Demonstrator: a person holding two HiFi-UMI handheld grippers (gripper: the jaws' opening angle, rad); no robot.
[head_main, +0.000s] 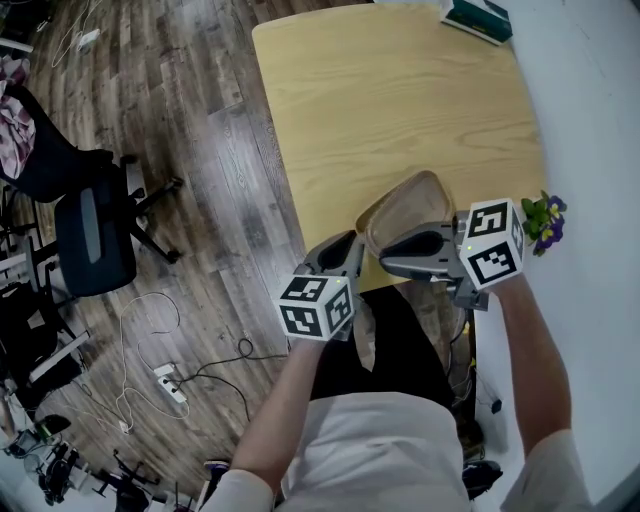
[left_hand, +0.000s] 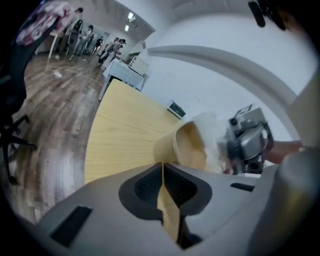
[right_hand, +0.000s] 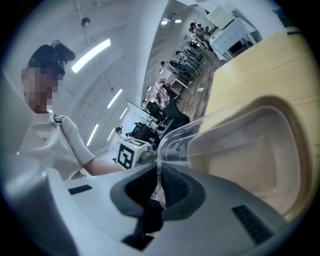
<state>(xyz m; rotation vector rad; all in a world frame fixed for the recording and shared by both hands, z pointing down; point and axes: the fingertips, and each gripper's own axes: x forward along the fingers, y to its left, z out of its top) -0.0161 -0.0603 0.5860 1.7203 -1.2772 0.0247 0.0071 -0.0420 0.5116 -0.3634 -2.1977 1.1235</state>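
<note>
A bag (head_main: 408, 205) with a brown paper side and a clear plastic side is held open over the near edge of the wooden table (head_main: 400, 100). My left gripper (head_main: 348, 258) is shut on the bag's brown paper edge (left_hand: 169, 210), seen pinched between the dark pads in the left gripper view. My right gripper (head_main: 402, 244) is shut on the clear plastic edge (right_hand: 172, 145) of the same bag (right_hand: 245, 150). The two grippers sit close together, with the bag's mouth (left_hand: 190, 147) spread between them. The inside of the bag looks empty.
A teal box (head_main: 478, 18) lies at the table's far right corner. A small plant with purple flowers (head_main: 543, 222) stands by the white wall on the right. An office chair (head_main: 90, 230) and a power strip with cables (head_main: 165, 385) are on the wooden floor at left.
</note>
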